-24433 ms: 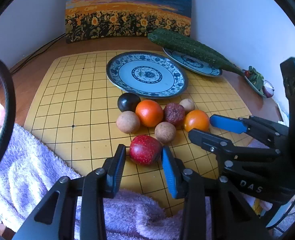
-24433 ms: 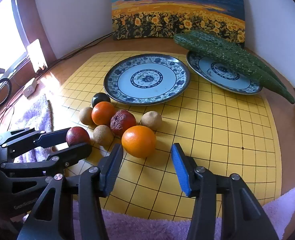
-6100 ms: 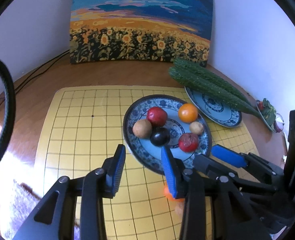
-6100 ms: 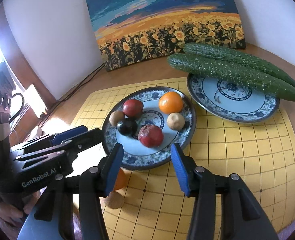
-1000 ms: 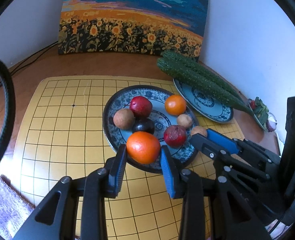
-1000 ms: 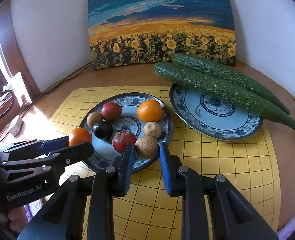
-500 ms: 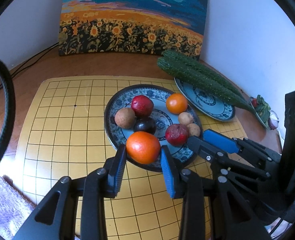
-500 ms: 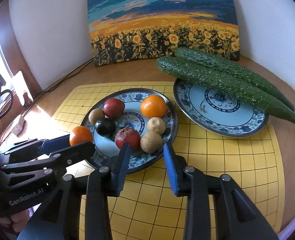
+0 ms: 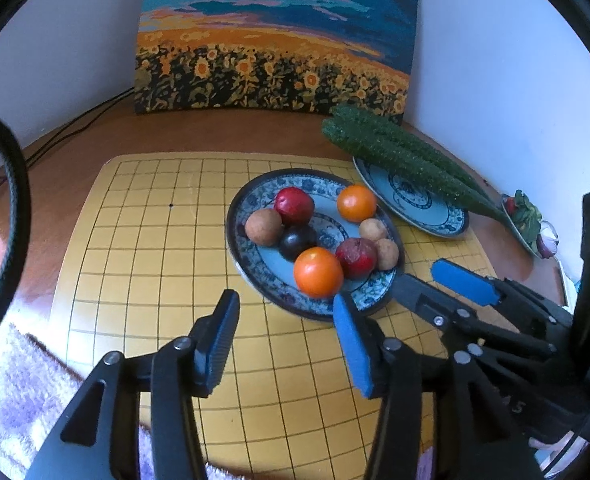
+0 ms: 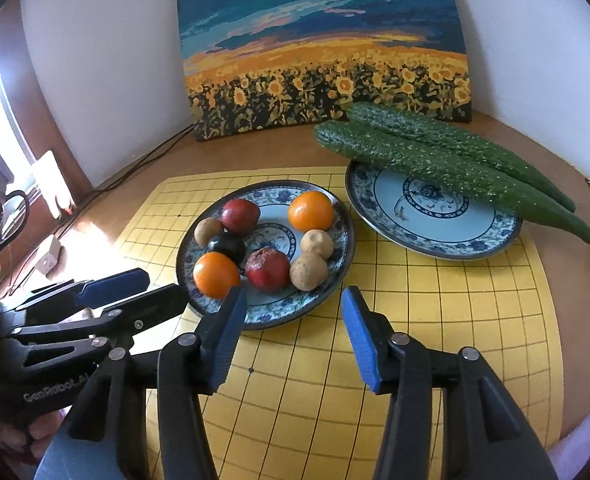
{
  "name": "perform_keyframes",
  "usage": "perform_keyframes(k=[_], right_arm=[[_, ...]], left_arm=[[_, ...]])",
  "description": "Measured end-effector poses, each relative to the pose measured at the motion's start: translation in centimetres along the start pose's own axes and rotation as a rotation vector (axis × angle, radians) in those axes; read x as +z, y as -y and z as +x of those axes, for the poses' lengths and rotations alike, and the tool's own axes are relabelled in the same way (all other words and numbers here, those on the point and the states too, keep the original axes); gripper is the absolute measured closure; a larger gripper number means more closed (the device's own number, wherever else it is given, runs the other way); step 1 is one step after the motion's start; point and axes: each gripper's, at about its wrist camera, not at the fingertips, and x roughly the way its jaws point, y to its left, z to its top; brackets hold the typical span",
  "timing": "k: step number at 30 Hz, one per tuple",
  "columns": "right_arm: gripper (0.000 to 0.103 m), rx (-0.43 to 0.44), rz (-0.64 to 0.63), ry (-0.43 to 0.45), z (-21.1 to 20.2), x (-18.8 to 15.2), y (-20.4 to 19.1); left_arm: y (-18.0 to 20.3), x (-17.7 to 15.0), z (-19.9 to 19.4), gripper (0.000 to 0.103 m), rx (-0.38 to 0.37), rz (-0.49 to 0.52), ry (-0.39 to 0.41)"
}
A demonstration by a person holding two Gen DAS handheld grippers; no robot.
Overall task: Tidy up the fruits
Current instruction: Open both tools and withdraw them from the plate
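Orange newly plated, yellow grid mat.

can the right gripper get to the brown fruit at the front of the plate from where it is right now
Probably yes. The right gripper is open and empty, and the brown fruit sits near the plate edge just ahead of it. Nothing lies between, though the dark red fruit touches it, leaving little finger room.
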Motion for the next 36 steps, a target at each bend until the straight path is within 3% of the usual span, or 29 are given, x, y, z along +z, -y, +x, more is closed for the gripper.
perform_keyframes(k=[4, 17, 20, 28, 36], right_arm=[[0.041, 0.007, 0.008, 0.009, -0.9, -0.4, -0.2], [0.029, -0.036, 0.016, 0.022, -2.7, -2.6, 0.0], [0.023, -0.054, 0.01, 0.009, -2.3, -3.2, 0.2], [0.022, -0.142, 0.018, -0.033, -0.5, -4.1, 1.0], [0.022, -0.163, 0.025, -0.065, 0.3, -4.1, 1.4]], left_arm=[[-0.1, -0.6, -0.4, 0.047, 0.019, -0.006, -0.008], [0.4, -2.8, -0.7, 0.023, 0.08, 0.001, -0.004], [0.5, -3.3, -0.1, 0.023, 0.107, 0.014, -0.013], [0.5, -3.7, 1.1, 0.023, 0.148, 0.015, -0.032], [0.9, -4.1, 1.4, 0.022, 0.22, 0.037, -0.008]])
